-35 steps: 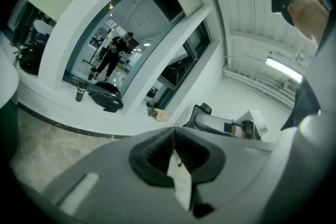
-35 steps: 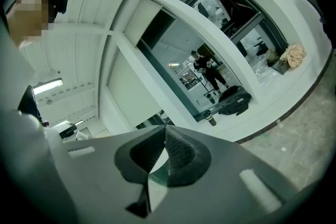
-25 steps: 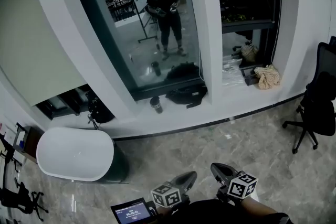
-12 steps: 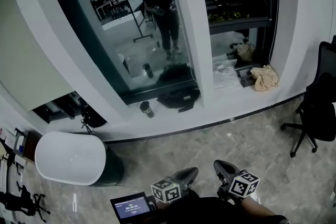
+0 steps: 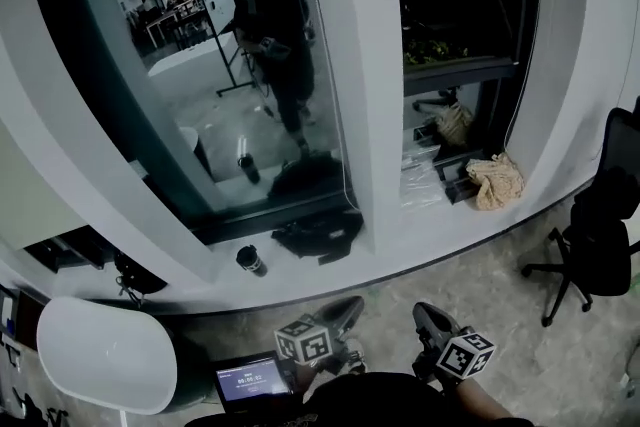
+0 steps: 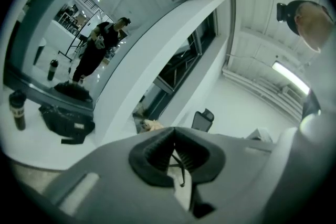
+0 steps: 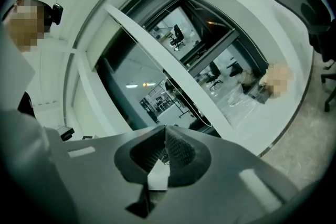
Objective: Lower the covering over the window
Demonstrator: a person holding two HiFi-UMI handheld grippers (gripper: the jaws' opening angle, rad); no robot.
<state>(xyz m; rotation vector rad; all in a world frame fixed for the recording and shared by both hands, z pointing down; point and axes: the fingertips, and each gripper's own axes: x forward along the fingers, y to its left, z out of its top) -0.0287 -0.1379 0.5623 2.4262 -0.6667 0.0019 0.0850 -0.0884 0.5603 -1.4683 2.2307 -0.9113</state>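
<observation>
Person faces the uncovered window (image 5: 190, 105); left gripper (image 5: 352, 306) and right gripper (image 5: 424, 313) low, jaws together, empty.
Reaching for the thin cord (image 5: 331, 115) could knock the cup (image 5: 249, 261) off the sill's (image 5: 420, 230) edge.

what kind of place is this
Most likely an office after dark: a tall window mirrors lit desks, a black swivel chair stands on the tiled floor, and a bag lies on the sill.

Dim, bluish frames (fisheye-warped edges), glassy reflections
</observation>
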